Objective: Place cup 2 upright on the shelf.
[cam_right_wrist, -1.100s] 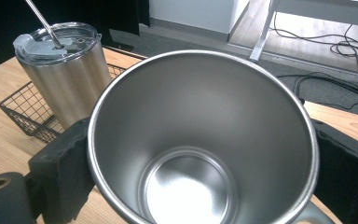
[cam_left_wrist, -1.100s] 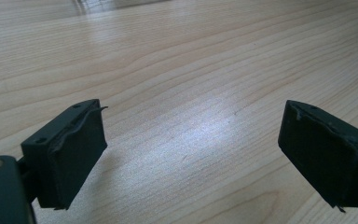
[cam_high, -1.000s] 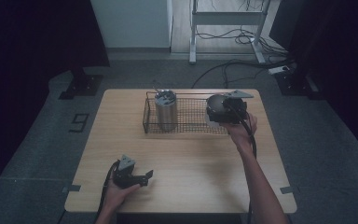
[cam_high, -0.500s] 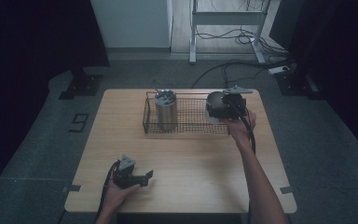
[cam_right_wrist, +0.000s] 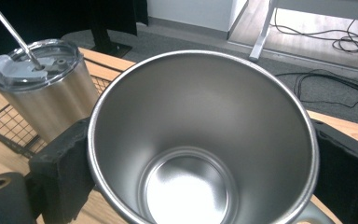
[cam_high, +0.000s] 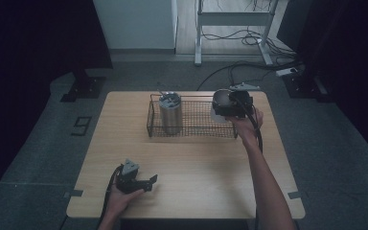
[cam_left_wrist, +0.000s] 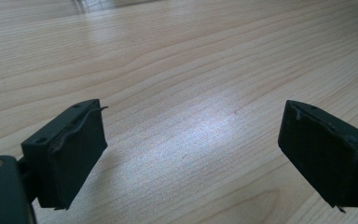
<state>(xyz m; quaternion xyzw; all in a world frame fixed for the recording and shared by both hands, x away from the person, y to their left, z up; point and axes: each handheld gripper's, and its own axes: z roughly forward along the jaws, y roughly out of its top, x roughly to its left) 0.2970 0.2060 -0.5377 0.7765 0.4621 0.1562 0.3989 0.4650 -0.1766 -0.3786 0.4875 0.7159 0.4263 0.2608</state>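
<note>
Right gripper (cam_high: 231, 106) with steel cup (cam_right_wrist: 200, 140) shifted slightly left since earlier frame, now over right end of wire basket (cam_high: 191, 132). Jaws clamped on cup walls. Lidded tumbler (cam_high: 170, 112) standing at basket's left end. Likely lowering next. Left gripper (cam_high: 146, 182) idle near table (cam_high: 196, 167) front edge, jaws apart, empty.

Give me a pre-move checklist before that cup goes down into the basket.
1. Grip: right gripper has a jaw on each side of the steel cup - ok.
2. Cup empty, opening up: ok.
3. Free basket space right of the lidded tumbler: ok.
4. Cup clear of the tumbler's straw: ok.
5. Cup bottom above the basket rim: cannot tell.
6. Left gripper open, near the table's front edge, out of the way: ok.
</note>
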